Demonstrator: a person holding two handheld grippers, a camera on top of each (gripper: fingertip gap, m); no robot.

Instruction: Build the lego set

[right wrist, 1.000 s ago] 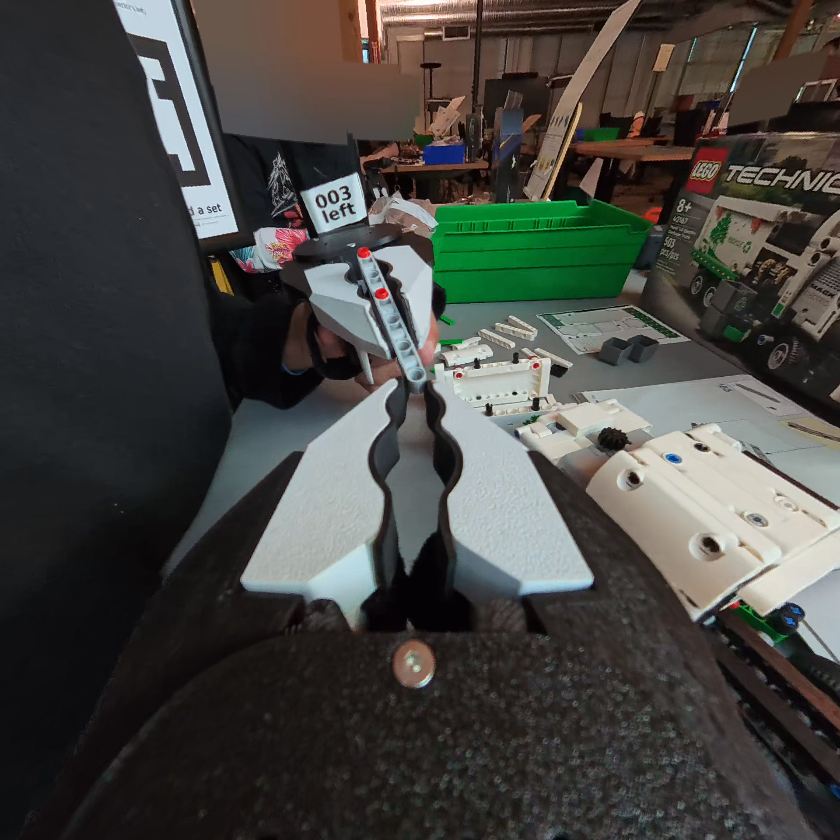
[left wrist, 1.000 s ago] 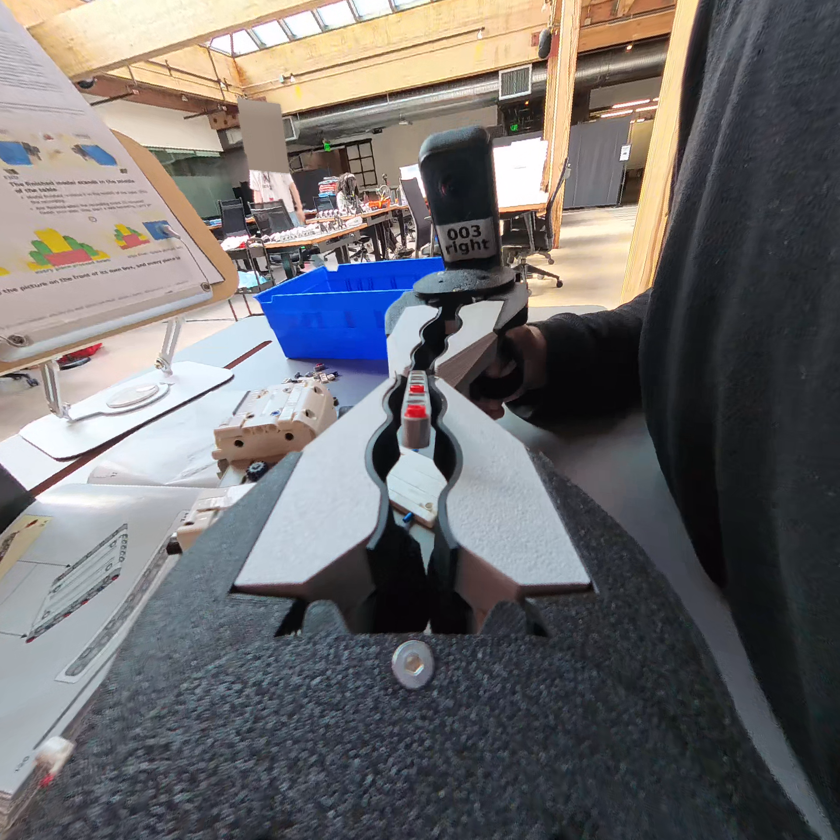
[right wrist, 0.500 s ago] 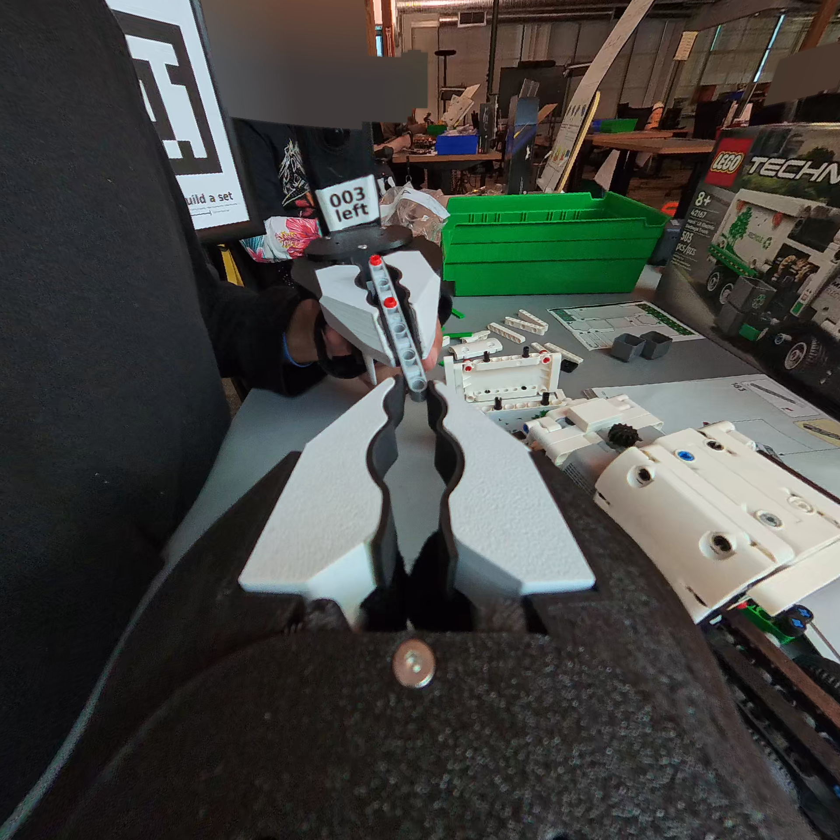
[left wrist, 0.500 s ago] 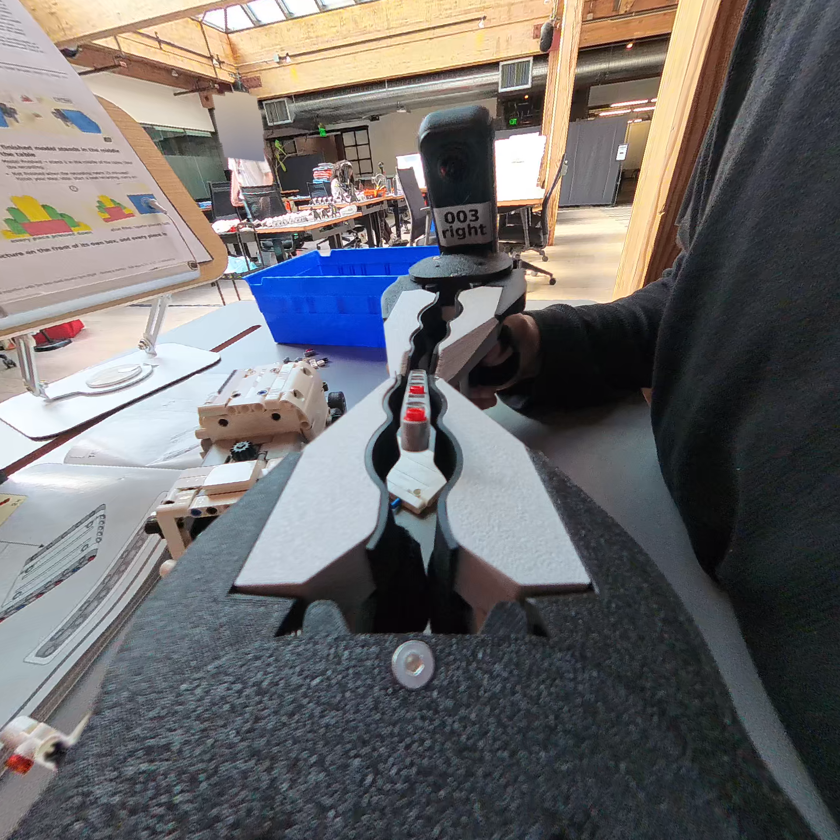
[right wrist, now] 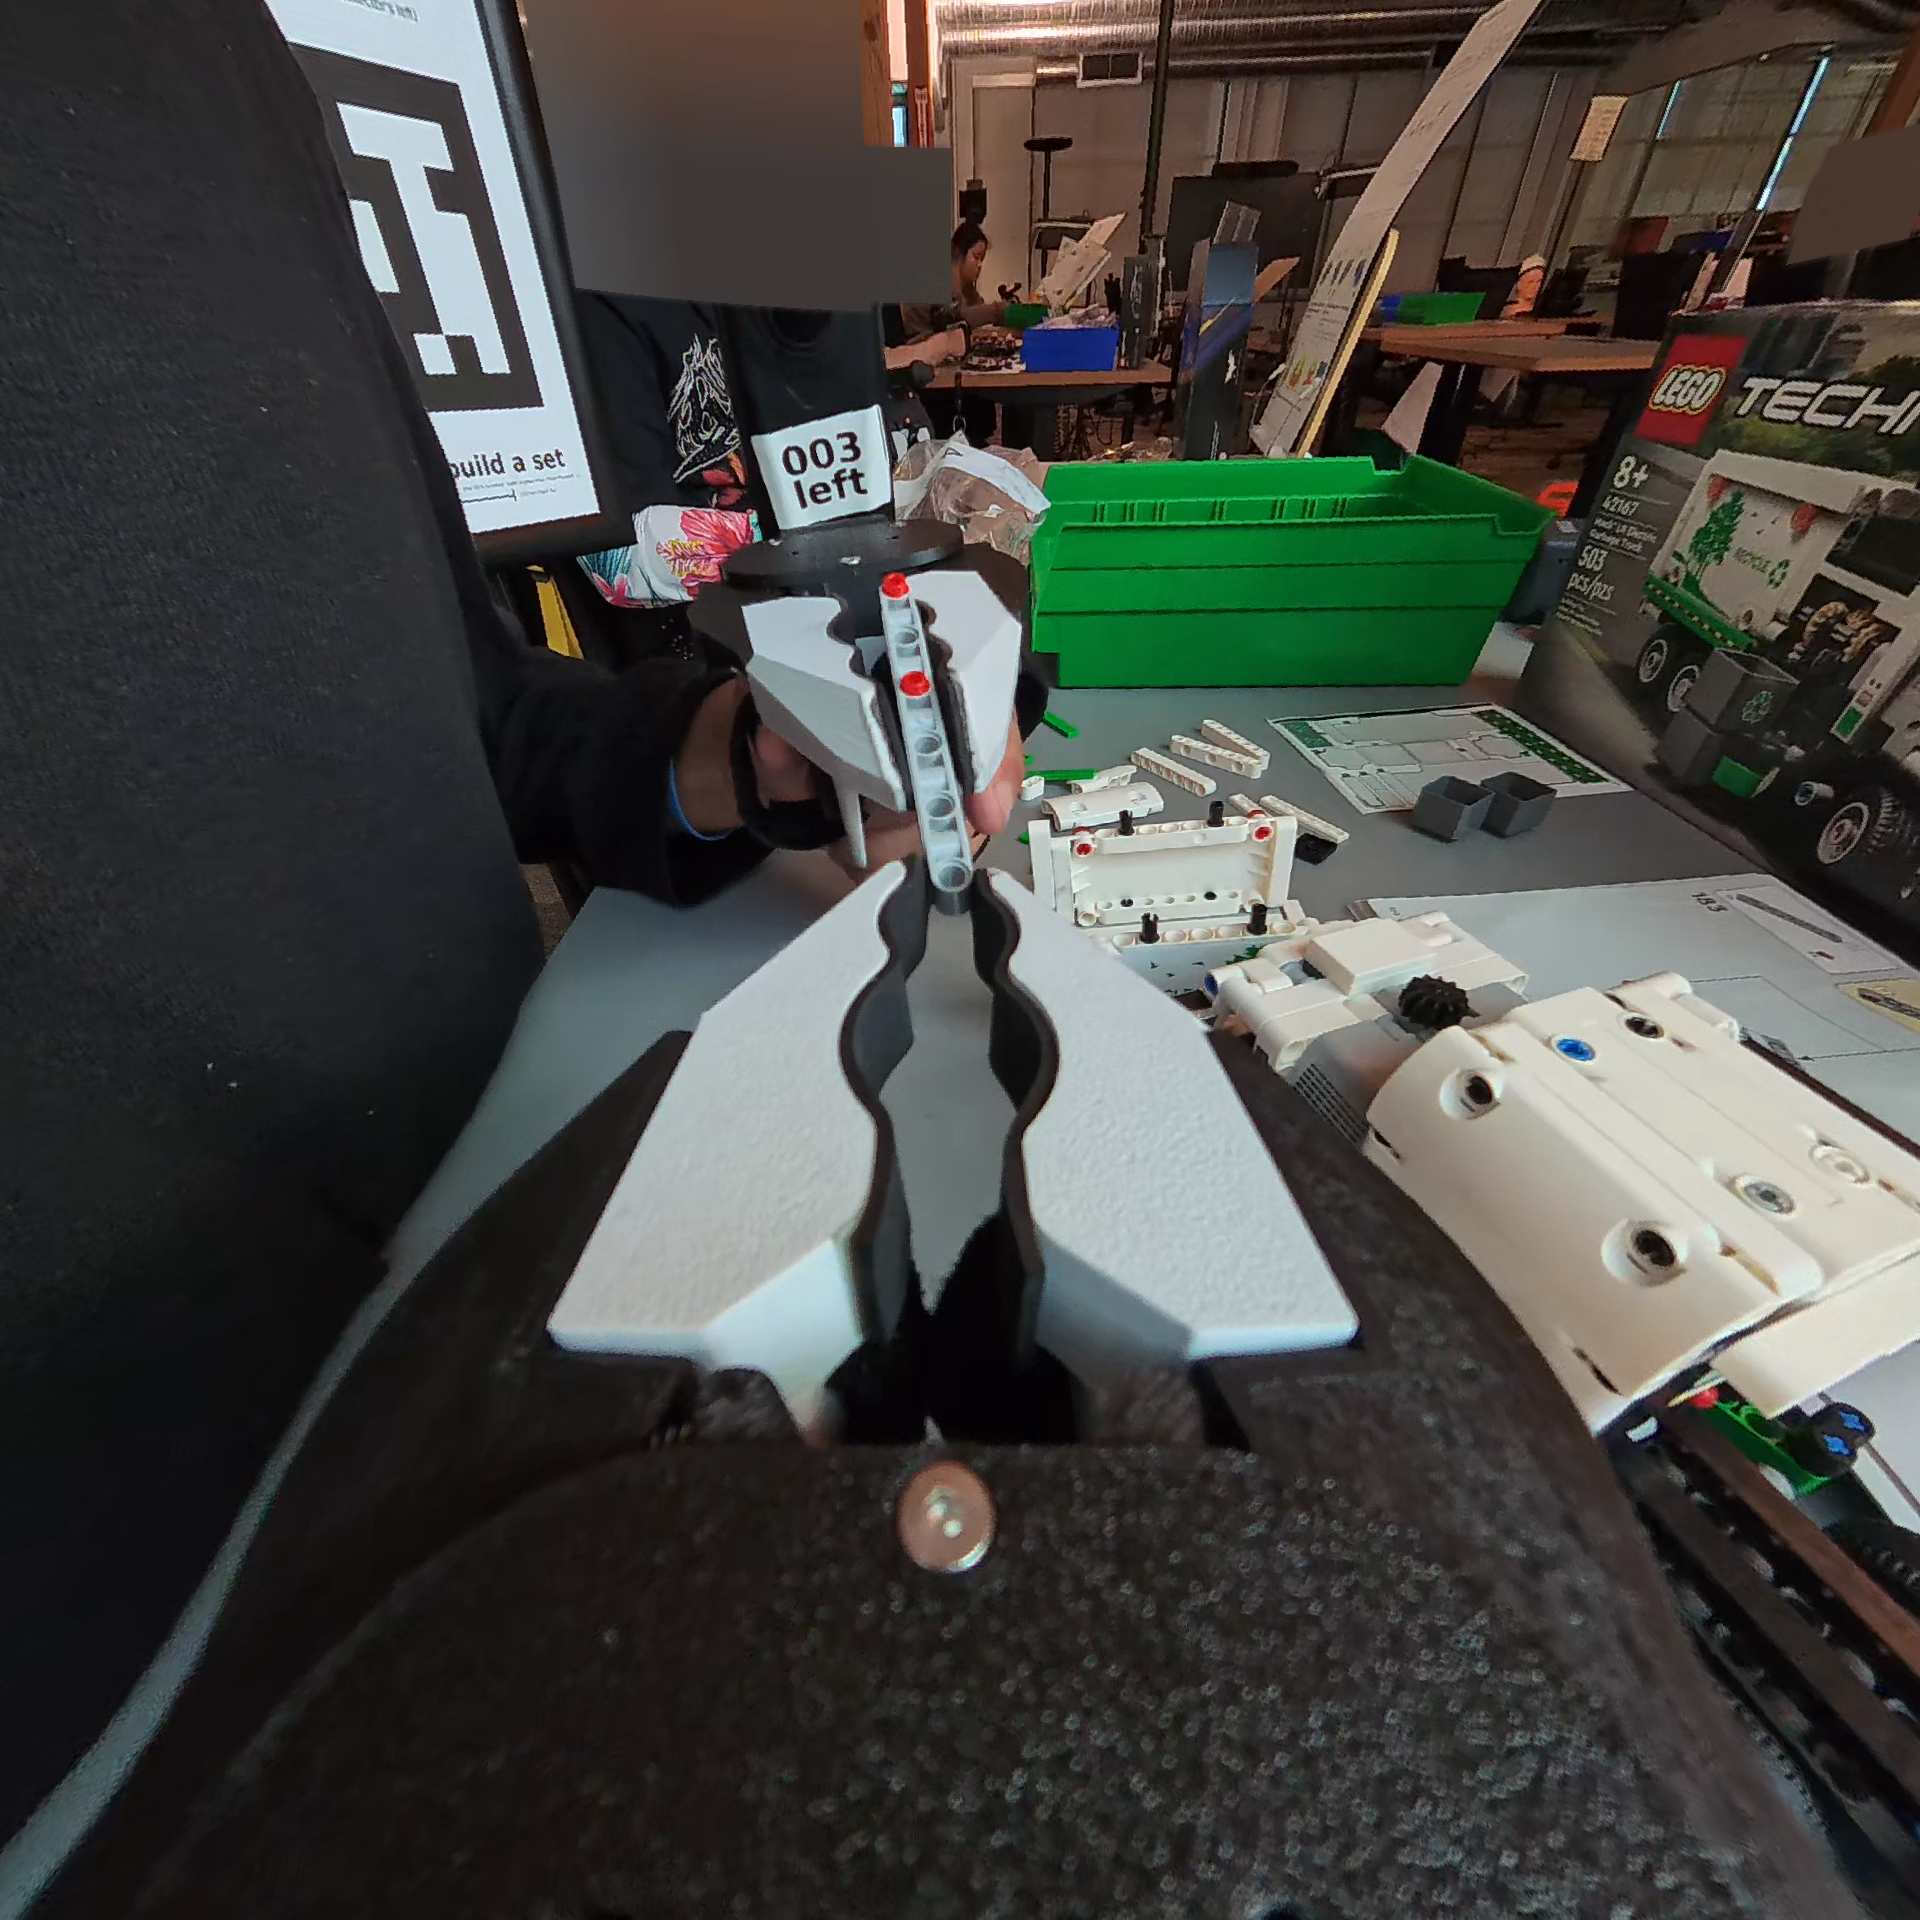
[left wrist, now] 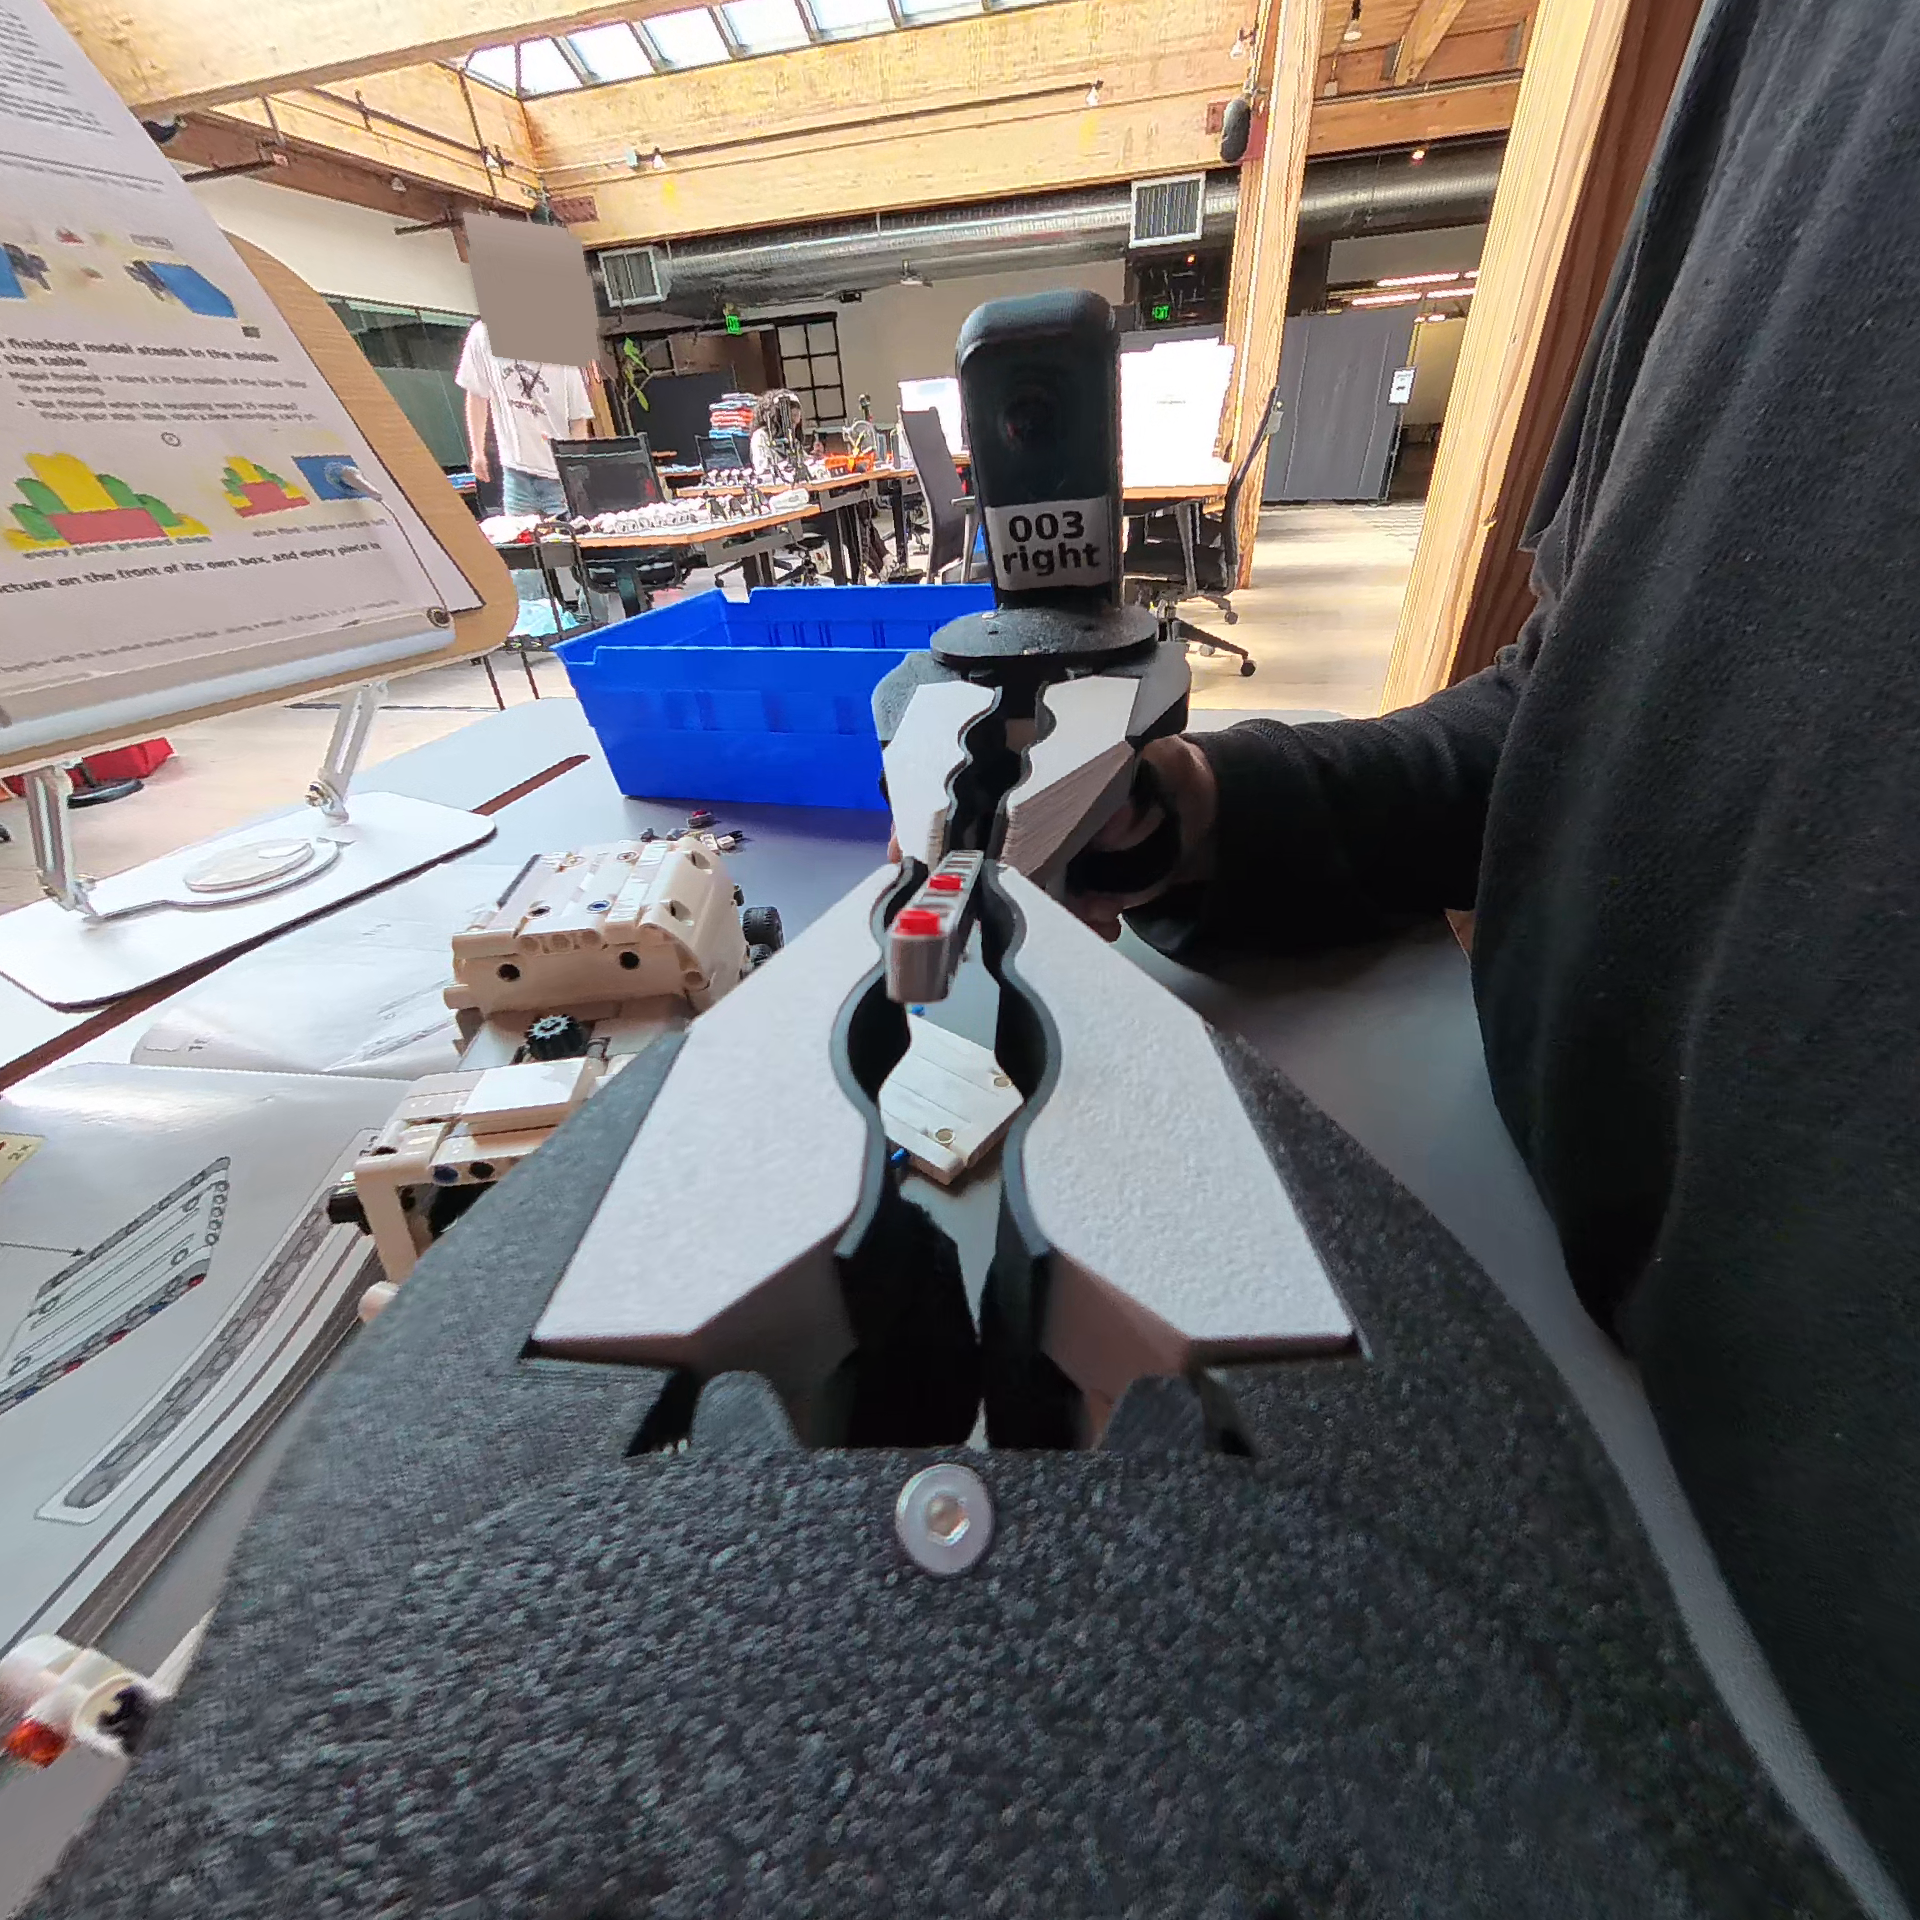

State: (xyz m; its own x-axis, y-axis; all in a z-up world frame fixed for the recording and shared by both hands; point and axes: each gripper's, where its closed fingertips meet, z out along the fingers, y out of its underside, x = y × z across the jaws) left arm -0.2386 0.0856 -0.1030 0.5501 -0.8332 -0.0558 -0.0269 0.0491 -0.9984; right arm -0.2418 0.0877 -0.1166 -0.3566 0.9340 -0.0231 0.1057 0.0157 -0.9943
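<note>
Grey tabletop [right wrist: 727, 935] in a big open workshop with wood beams, that's my bench. Going left to right in my left wrist view: an instruction sheet on a stand [left wrist: 197, 436], the open manual [left wrist: 156, 1247], the half-built white truck [left wrist: 592, 935], then a blue bin [left wrist: 769, 707] behind it. My left gripper [left wrist: 940, 914] is clamped on a light grey Technic beam [left wrist: 930, 925] with two red pins, held up in the air. My right gripper [right wrist: 945, 883] points straight at it and pinches the beam's other end [right wrist: 928, 748], so both grip the same piece. Right view also shows a white frame piece [right wrist: 1164, 862], loose beams, a green bin [right wrist: 1268, 582] and the set's box [right wrist: 1766, 582] far right.
</note>
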